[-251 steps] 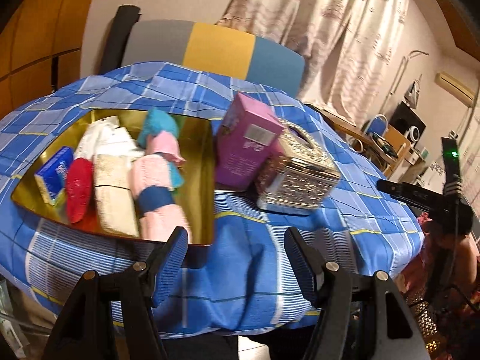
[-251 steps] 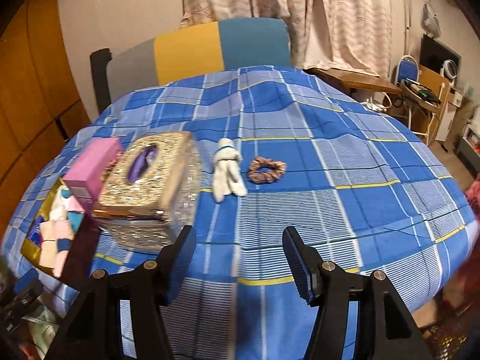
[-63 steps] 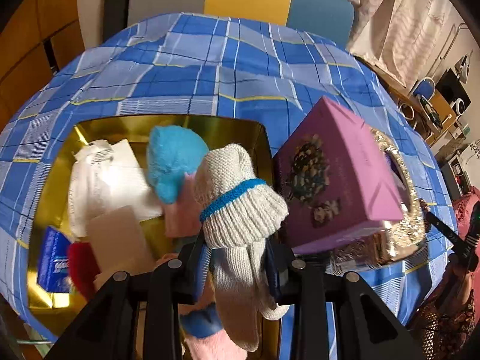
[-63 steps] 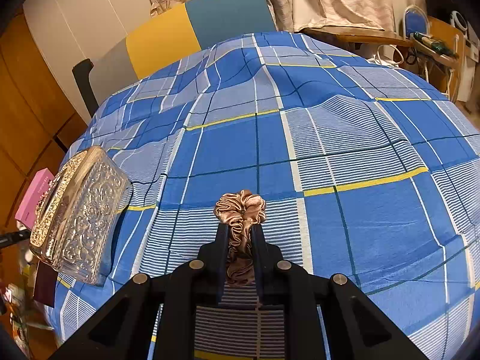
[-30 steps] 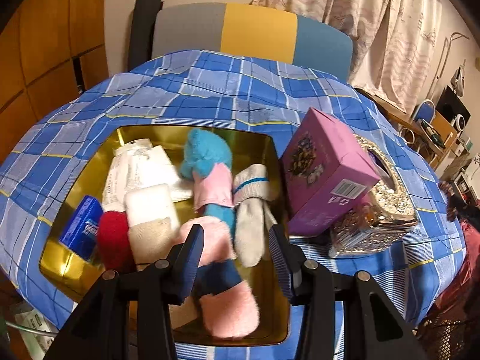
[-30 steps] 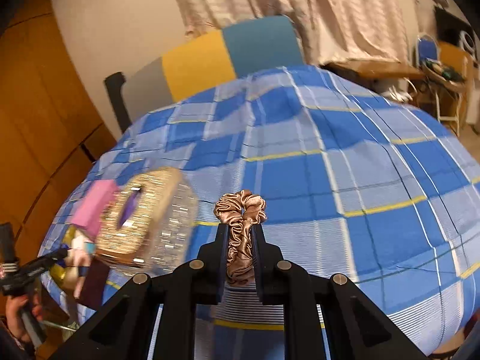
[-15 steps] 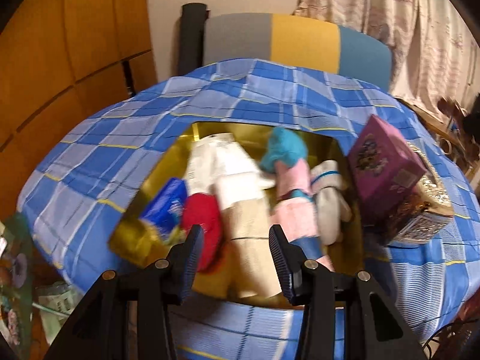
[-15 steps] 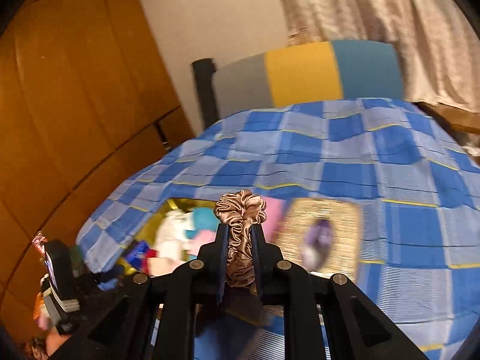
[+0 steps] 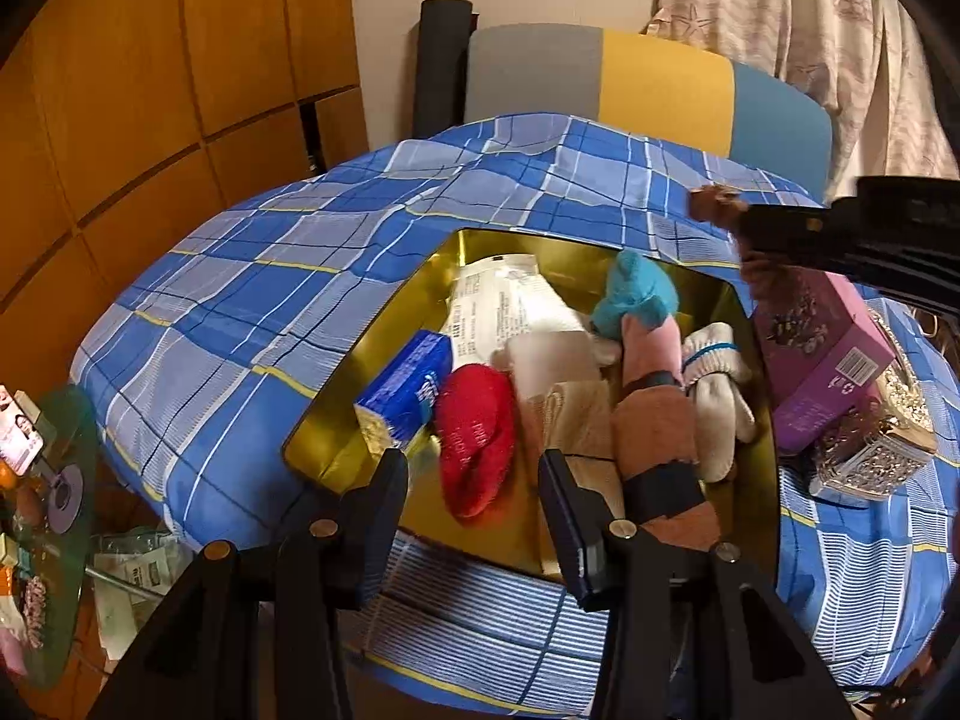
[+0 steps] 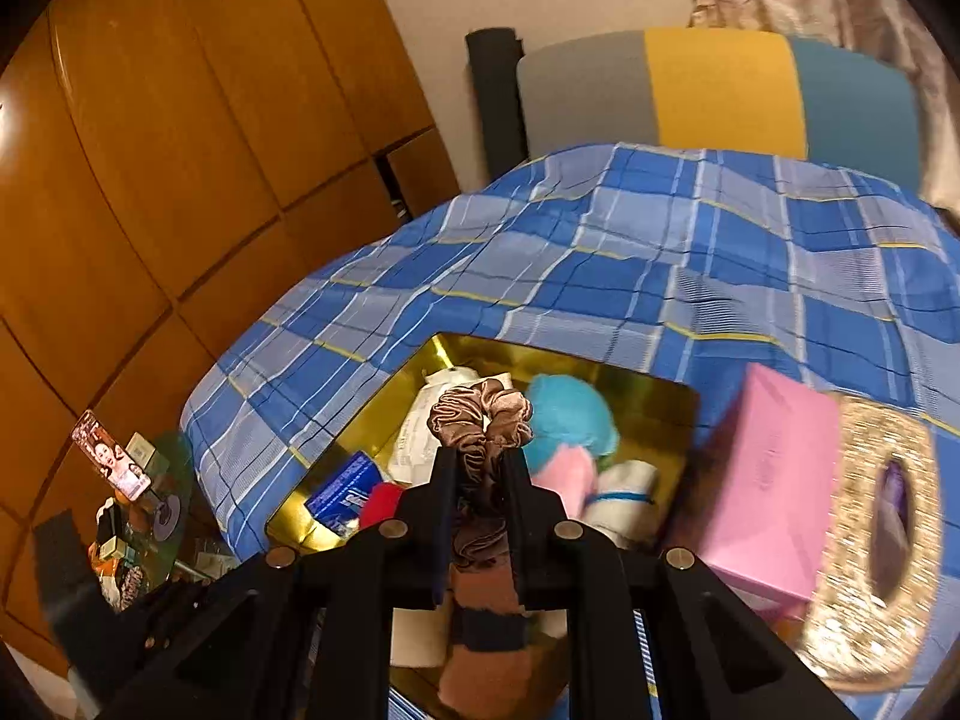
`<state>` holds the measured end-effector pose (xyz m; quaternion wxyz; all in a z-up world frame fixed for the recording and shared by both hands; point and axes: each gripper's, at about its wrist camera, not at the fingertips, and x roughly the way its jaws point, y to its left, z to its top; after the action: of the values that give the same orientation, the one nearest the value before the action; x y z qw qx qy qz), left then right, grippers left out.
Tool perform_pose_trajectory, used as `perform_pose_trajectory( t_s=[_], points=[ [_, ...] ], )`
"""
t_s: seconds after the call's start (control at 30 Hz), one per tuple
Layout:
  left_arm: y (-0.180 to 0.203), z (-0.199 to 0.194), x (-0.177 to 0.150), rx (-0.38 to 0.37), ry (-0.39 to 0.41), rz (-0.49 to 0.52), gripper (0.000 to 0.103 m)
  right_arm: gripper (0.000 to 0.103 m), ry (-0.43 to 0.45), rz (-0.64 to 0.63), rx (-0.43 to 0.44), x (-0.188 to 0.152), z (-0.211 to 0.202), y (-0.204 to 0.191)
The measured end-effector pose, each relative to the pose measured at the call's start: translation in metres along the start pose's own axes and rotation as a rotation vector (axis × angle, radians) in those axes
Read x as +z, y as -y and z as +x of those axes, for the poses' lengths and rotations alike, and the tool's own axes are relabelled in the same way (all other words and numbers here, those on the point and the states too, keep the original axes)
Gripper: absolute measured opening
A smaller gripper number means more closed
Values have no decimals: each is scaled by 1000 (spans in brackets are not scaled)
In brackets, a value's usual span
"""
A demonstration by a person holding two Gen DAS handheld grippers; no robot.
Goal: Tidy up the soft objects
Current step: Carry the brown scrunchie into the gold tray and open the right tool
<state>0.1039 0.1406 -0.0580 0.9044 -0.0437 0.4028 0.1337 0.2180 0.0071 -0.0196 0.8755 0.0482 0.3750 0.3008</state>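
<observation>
Blue plaid cloth covers the worktop (image 10: 690, 252), with the gold tray (image 10: 636, 387) of soft things at its ten o'clock edge. Right tool (image 10: 480, 468), clamped tight on the brown satin scrunchie (image 10: 480, 414), hangs over the tray; the carry looks nearly done. Next: lower over the bare gold floor at twelve o'clock and let go. Left tool (image 9: 474, 474) hovers half open, empty.
</observation>
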Motion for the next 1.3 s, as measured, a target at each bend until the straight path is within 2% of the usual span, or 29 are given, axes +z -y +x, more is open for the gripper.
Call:
perform_pose_trajectory(
  t_s=[0.2, 0.5, 0.67, 1.0, 1.1, 1.17, 1.3],
  points=[
    [-8, 0, -1, 16, -3, -16, 45, 16, -57, -15, -17, 9, 41, -5],
    [-24, 11, -5, 21, -51, -64, 45, 16, -129, -27, -65, 17, 95, -8],
    [-30, 19, -6, 12, -85, -85, 45, 16, -151, -28, -89, 21, 116, -7],
    [-34, 24, -8, 20, -97, -92, 45, 16, -169, -44, -121, 28, 145, -7],
    [-34, 26, -8, 26, -102, -92, 45, 20, -191, -59, -124, 27, 155, -7],
    [-34, 25, -8, 30, -103, -93, 45, 26, -203, -75, -136, 25, 159, -8],
    [-34, 26, -8, 38, -103, -90, 45, 36, -164, -86, -144, 22, 146, -10]
  ],
)
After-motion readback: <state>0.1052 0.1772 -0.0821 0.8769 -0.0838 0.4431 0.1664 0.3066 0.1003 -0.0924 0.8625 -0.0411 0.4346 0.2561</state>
